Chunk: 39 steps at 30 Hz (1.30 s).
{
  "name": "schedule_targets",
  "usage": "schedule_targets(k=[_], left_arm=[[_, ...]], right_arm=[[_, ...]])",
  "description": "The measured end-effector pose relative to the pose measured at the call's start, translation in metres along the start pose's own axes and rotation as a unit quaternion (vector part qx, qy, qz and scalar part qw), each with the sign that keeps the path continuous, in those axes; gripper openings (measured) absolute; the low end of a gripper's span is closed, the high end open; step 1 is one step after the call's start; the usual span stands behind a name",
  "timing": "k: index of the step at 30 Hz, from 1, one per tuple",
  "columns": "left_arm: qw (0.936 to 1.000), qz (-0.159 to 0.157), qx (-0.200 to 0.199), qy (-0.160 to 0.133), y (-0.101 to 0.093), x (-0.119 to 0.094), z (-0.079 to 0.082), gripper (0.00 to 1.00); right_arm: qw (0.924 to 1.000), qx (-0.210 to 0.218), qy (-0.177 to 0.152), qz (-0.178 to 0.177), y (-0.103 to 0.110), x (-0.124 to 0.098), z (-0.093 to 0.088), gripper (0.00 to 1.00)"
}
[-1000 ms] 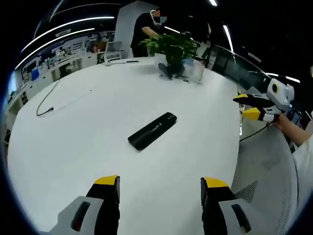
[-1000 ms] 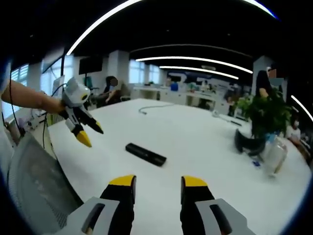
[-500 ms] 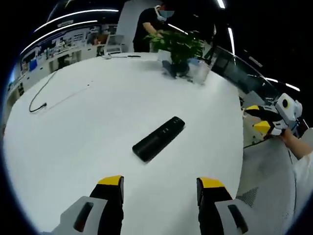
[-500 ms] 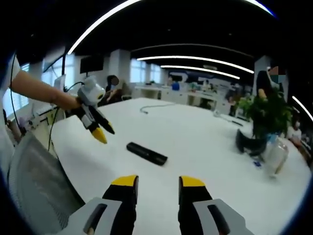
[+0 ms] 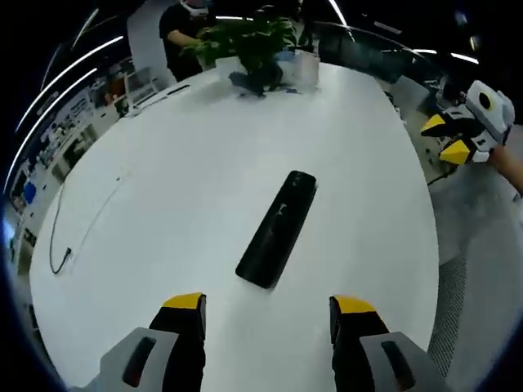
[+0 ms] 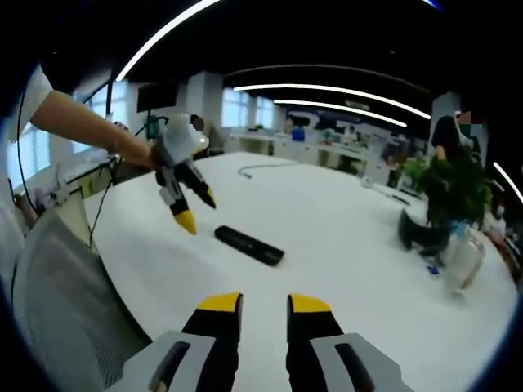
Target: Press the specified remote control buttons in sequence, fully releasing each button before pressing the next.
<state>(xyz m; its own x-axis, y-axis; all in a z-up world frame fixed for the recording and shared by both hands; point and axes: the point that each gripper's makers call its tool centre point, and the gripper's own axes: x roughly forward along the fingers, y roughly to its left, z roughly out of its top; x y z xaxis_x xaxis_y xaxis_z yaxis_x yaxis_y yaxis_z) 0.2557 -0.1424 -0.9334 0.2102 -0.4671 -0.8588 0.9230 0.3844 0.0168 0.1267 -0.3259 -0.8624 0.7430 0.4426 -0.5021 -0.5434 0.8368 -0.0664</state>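
A black remote control [image 5: 278,229] lies flat on the round white table [image 5: 163,163], a short way ahead of my left gripper [image 5: 268,314]. The left jaws stand wide apart and hold nothing. In the right gripper view the remote [image 6: 249,245] lies beyond my right gripper [image 6: 264,306], whose jaws leave a narrow gap with nothing in it. The left gripper [image 6: 196,211] hangs over the table just left of the remote, held by a bare arm. The right gripper [image 5: 449,137] shows off the table's right edge, its yellow tips apart.
A potted plant [image 5: 253,41] and a clear container [image 5: 304,65] stand at the table's far side, with a person [image 5: 184,24] behind. A thin cable [image 5: 61,245] lies at the left. A grey mesh chair [image 6: 65,286] stands by the near edge.
The left gripper has moved in over the table toward the remote, and its view has rolled. The right gripper's jaws have drawn closer together.
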Motion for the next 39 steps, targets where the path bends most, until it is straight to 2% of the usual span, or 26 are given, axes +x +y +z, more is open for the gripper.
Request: schedule_targets(k=[7,12,24,26,28,29,30,32,35,36,39], left_arm=[[0.9992,-0.016,0.035,0.007,0.0,0.013,0.017,0.61],[0.9987,-0.018,0.046,0.009,0.006,0.021,0.026,0.6],[0.9937,-0.035,0.095,0.049,0.002,0.044,0.025,0.52],[0.991,-0.048,0.115,0.05,-0.001,0.048,0.025,0.45],[0.9849,-0.056,0.149,0.069,0.0,0.051,0.018,0.33],[0.9874,-0.074,0.13,0.052,-0.006,0.052,0.022,0.3],[0.9895,-0.057,0.122,0.053,0.0,0.051,0.024,0.29],[0.9881,-0.07,0.125,0.054,-0.002,0.05,0.023,0.28],[0.9876,-0.073,0.129,0.052,-0.004,0.051,0.022,0.24],[0.9855,-0.072,0.144,0.052,-0.005,0.052,0.022,0.24],[0.9871,-0.071,0.132,0.058,-0.005,0.052,0.021,0.24]], right_arm=[[0.9997,-0.011,0.021,-0.003,0.0,0.002,-0.006,0.16],[0.9999,-0.008,0.014,0.004,0.002,0.002,-0.004,0.15],[1.0,-0.004,-0.001,0.002,0.0,0.001,0.0,0.13],[1.0,-0.005,0.0,0.001,-0.001,0.002,0.0,0.13],[1.0,-0.006,0.001,0.0,-0.001,0.002,0.0,0.13],[1.0,-0.007,0.001,0.0,-0.001,0.002,0.0,0.13],[1.0,-0.007,0.001,0.0,-0.001,0.002,0.0,0.13],[1.0,-0.007,0.001,-0.002,-0.002,0.002,0.001,0.12],[1.0,-0.005,-0.002,-0.006,-0.003,0.002,0.001,0.12],[1.0,-0.005,-0.003,-0.006,-0.003,0.001,0.001,0.12],[1.0,-0.007,0.001,-0.004,-0.003,0.002,0.0,0.12]])
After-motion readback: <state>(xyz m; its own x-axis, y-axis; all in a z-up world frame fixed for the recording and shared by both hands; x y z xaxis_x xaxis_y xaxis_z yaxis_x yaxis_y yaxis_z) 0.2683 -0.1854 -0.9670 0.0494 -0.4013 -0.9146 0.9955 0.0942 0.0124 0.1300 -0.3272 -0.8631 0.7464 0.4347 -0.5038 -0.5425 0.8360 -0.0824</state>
